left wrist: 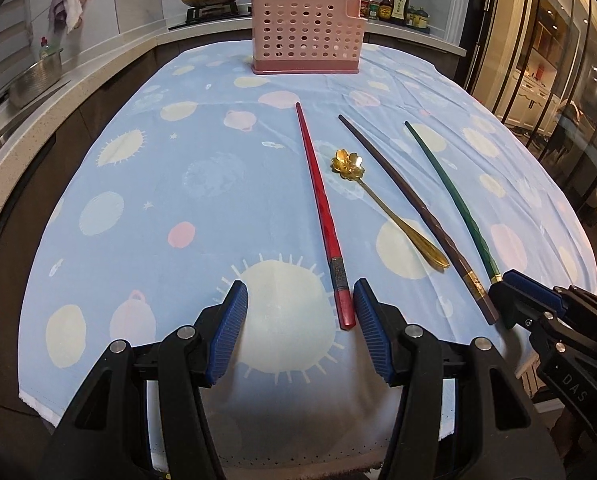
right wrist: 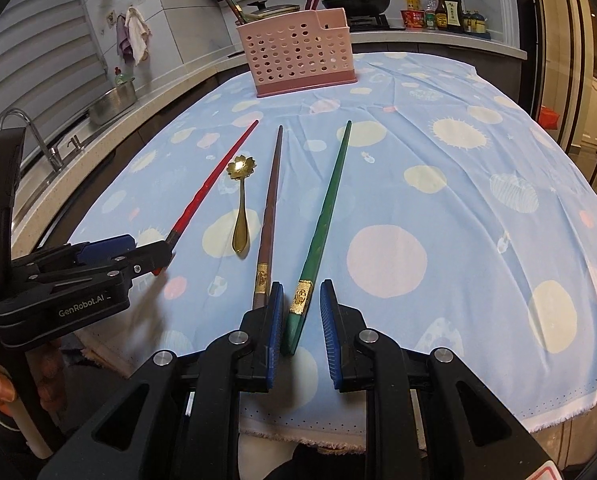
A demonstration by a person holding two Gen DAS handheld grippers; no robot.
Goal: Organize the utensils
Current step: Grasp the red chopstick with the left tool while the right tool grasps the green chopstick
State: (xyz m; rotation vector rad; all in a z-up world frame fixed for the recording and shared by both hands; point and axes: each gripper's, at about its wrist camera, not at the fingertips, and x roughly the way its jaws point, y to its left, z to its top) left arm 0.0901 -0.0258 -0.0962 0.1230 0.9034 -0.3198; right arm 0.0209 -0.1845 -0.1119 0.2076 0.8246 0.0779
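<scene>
Presently the left claw (left wrist: 300, 312) stands spread astride the red chopstick (left wrist: 318, 208), and the right claw (right wrist: 300, 322) stands spread, unpressed, around the green chopstick (right wrist: 322, 224).

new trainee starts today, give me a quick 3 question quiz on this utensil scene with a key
1. Multiple choice: which utensil lies between the open fingers of the left gripper?
A. green chopstick
B. red chopstick
C. gold spoon

2. True or false: the gold spoon lies between the red chopstick and the brown chopstick on the tablecloth.

3. Fill in: the pink utensil basket at the far end of the table already holds several ____.

Key
1. B. Its thick end lies between the fingers, not yet pinched.
2. True.
3. Chopsticks. The right gripper straddles the green chopstick, not clamped.
</scene>
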